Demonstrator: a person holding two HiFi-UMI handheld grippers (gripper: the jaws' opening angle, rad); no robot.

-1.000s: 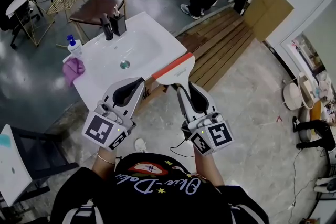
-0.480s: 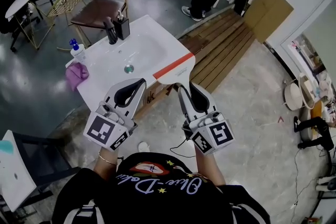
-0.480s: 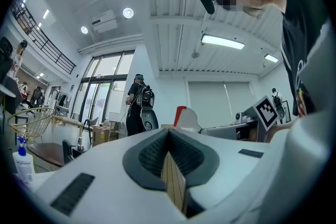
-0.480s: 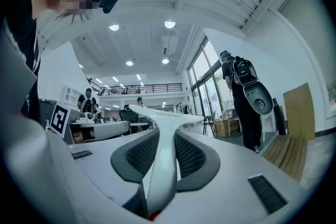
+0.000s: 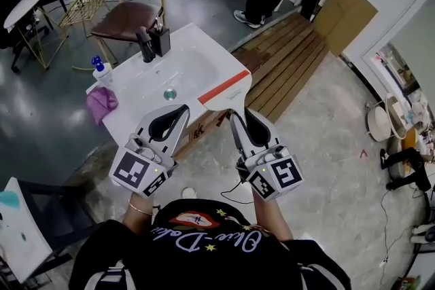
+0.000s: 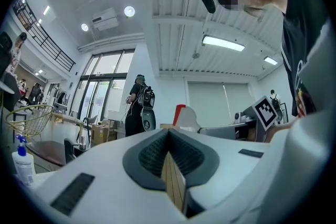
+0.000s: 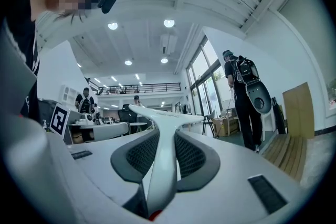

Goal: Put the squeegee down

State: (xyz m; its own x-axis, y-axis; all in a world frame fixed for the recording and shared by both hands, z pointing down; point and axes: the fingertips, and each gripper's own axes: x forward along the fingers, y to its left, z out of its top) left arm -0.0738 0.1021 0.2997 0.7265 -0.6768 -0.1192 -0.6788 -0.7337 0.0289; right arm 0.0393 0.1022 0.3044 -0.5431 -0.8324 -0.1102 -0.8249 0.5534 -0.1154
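The right gripper (image 5: 236, 116) is clamped on the handle of the squeegee (image 5: 225, 93), holding it level over the right edge of the sink (image 5: 136, 105), probably to set it there. The left gripper (image 5: 182, 109) is closed and empty, idle just left.

bottle (image 5: 102, 71), cloth (image 5: 100, 104): left on sink (image 5: 198, 59) | chair (image 5: 126, 13): behind sink | squeegee (image 5: 223, 93): over sink's near corner
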